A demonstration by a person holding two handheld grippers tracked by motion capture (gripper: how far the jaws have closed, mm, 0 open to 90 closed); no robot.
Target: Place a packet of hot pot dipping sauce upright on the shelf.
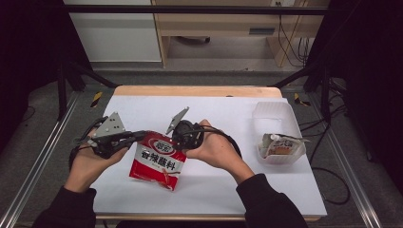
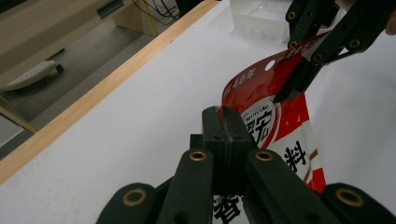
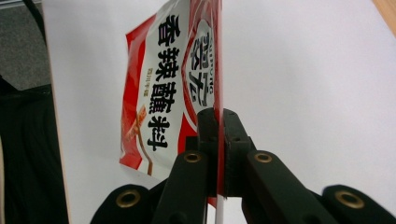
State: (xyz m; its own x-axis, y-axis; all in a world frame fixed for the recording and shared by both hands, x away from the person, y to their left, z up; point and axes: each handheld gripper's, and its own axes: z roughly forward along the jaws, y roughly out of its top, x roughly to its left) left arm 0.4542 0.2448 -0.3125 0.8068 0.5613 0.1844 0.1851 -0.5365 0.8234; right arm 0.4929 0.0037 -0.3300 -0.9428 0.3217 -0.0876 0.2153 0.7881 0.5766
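Note:
A red and white seasoning packet (image 1: pixel 159 161) with black characters hangs above the white table (image 1: pixel 228 114), held by its top edge. My left gripper (image 1: pixel 141 137) is shut on the packet's upper left corner, and in the left gripper view its jaws (image 2: pixel 223 114) pinch the red edge of the packet (image 2: pixel 280 126). My right gripper (image 1: pixel 177 138) is shut on the upper right corner. In the right gripper view its jaws (image 3: pixel 218 115) clamp the packet (image 3: pixel 159 93) edge-on. The right gripper (image 2: pixel 299 79) also appears across the packet in the left gripper view.
A clear plastic container (image 1: pixel 278 114) stands at the table's right side with another packet (image 1: pixel 280 145) in it. The table's wooden far edge (image 1: pixel 195 90) runs behind. A black frame and cables surround the table.

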